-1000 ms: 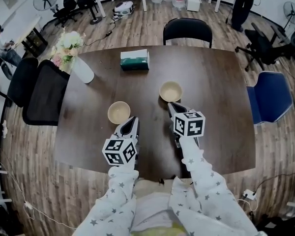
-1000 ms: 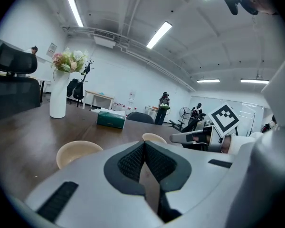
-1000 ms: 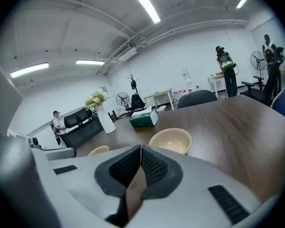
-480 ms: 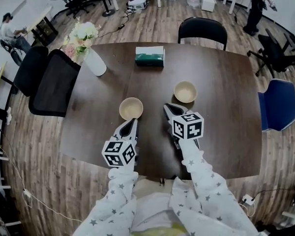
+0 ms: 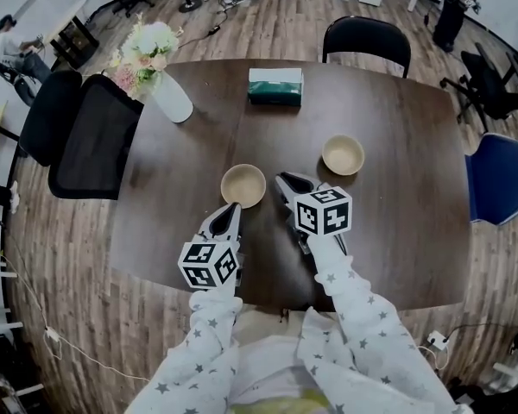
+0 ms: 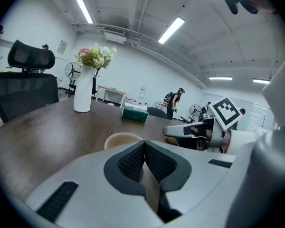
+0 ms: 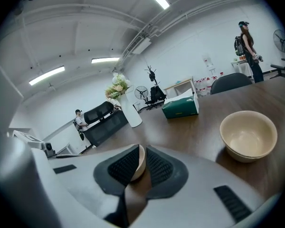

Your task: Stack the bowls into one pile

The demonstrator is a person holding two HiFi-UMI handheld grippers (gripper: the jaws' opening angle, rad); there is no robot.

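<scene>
Head view: left bowl (image 5: 243,185) and right bowl (image 5: 343,154) sit apart on the dark desk (image 5: 397,231), not stacked | left tongs (image 5: 232,210) closed, empty, left bowl just past the tips | right tongs (image 5: 283,179) pretty much closed too, gripping nothing, tips between the bowls, nearer the left bowl

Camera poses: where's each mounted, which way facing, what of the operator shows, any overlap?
Head view: on the head, steeply down at the table; sleeves, left tongs, right tongs show.
Left gripper view: on the left tongs, low across the table at the left bowl; own tongs below, right tongs at right.
Right gripper view: on the right tongs, across the table, right bowl at right; own tongs below.
Shared: all show vase and tissue box.
</scene>
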